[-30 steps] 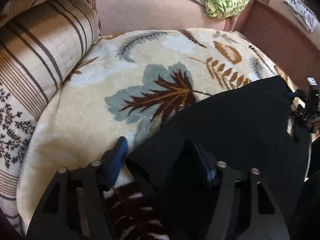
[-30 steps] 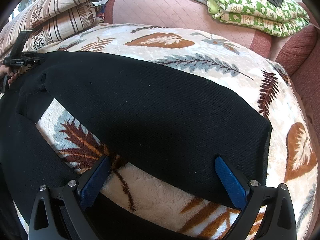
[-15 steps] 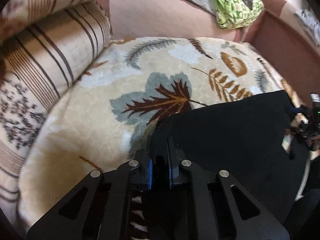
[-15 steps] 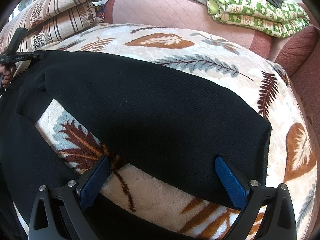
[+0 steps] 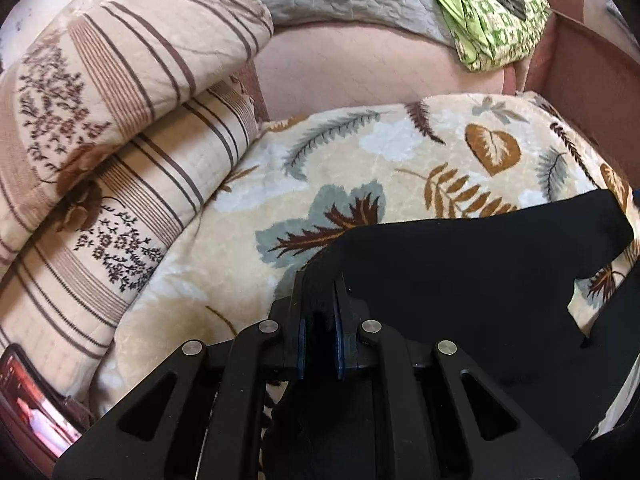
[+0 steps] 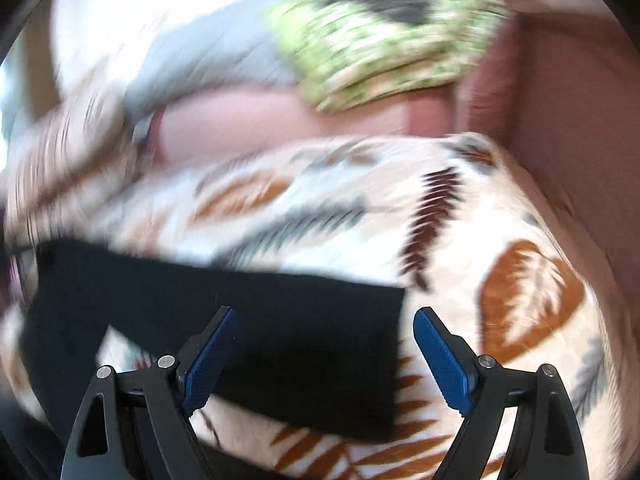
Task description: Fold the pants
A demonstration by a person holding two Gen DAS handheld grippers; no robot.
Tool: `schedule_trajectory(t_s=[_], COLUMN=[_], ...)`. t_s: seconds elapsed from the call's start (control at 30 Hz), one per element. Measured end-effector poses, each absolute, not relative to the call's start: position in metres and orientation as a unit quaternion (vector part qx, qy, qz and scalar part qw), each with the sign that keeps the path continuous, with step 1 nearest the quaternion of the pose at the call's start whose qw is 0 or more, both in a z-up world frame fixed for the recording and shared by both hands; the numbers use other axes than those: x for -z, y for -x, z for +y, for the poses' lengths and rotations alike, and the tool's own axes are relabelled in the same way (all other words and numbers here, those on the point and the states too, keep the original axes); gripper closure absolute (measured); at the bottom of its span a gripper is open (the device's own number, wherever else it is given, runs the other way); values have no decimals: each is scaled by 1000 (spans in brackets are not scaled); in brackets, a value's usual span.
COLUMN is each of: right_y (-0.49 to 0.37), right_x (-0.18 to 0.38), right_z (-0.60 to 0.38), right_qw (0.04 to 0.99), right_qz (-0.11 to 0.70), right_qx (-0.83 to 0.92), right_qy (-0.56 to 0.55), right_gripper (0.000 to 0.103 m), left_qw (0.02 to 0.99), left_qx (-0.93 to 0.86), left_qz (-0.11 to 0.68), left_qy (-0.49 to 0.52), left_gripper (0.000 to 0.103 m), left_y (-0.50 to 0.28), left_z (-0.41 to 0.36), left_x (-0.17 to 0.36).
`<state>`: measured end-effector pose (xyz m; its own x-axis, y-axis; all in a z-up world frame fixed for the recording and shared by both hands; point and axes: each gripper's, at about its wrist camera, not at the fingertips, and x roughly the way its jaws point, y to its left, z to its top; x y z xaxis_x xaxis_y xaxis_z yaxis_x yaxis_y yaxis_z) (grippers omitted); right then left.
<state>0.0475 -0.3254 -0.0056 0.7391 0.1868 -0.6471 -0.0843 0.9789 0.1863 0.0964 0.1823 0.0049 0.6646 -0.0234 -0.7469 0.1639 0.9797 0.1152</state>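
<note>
Left view: left hand-held gripper (image 5: 319,312) clamped on black pants (image 5: 460,280). Right view, blurred: right hand-held gripper (image 6: 324,344) wide open, empty, over a pant leg. Leaf-print blanket (image 5: 360,152) underneath; striped quilt (image 5: 120,128) beside.

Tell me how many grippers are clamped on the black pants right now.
1. The left gripper is shut on the black pants at their near edge; the right gripper hangs open above one leg's end.
</note>
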Motion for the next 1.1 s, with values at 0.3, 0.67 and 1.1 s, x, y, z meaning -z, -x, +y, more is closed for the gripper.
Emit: schedule_trajectory(t_s=[0.3,0.67,1.1], right_y=[-51,-80,-126], right_x=[5,36,66], right_z=[-376,-403,-377], right_qw=[913,886,868], right_qz=[337,386,438], right_qx=[-109,-120,-189], right_qy=[-204,-227,-136], right_gripper=[15,35,65], left_qw=[922,927,925], left_qx=[29,24,22], left_qz=[380,373,378], left_qy=[-65,-43,-37], left_gripper=[94,94,94], left_y=[-72,-68,-70], left_z=[179,175,176], left_x=[-17,-20,-16])
